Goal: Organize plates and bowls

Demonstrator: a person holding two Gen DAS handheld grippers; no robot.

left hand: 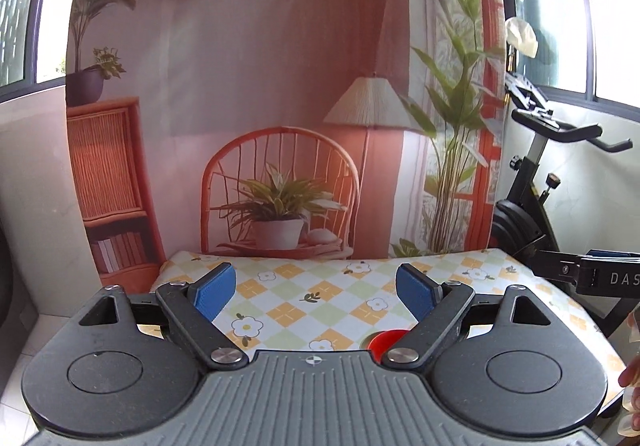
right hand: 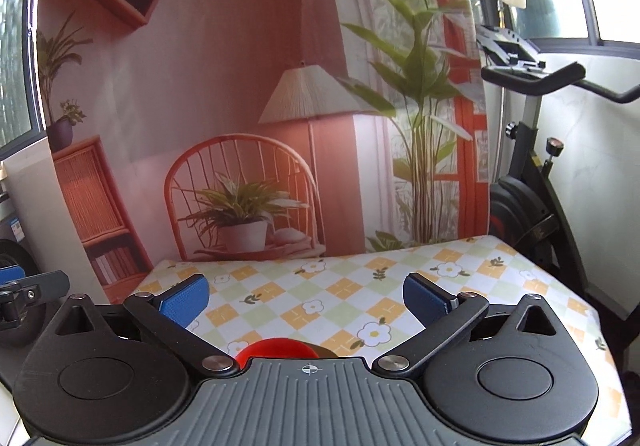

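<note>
A red dish (right hand: 276, 348), plate or bowl I cannot tell, shows only as a sliver of rim at the bottom centre of the right wrist view, its near part hidden behind the grey gripper body; in the left wrist view it peeks out low and right of centre, just beside the base of the right-hand finger linkage. It sits on a table (left hand: 320, 286) covered with a checked cloth of yellow, pale green and white squares printed with daisies. The left gripper (left hand: 315, 288) hangs above this cloth with its blue-padded fingers (left hand: 214, 288) spread wide apart, nothing between them. The right gripper (right hand: 307, 298) is likewise above the cloth, its blue pads (right hand: 185, 298) spread wide and holding nothing, the dish lying below and nearer than the fingertips. At the right edge of the left wrist view the other gripper's black arm pokes in, and fingertips of a hand (left hand: 630, 374) show at the lower right corner. At the left edge of the right wrist view a black linkage with a blue pad shows. Behind the table hangs a printed backdrop (right hand: 240, 86) with a wicker chair, potted plants, a lamp and shelves. To the right of it stands an exercise bike (right hand: 532, 174) against a pale wall, with bright windows above.
</note>
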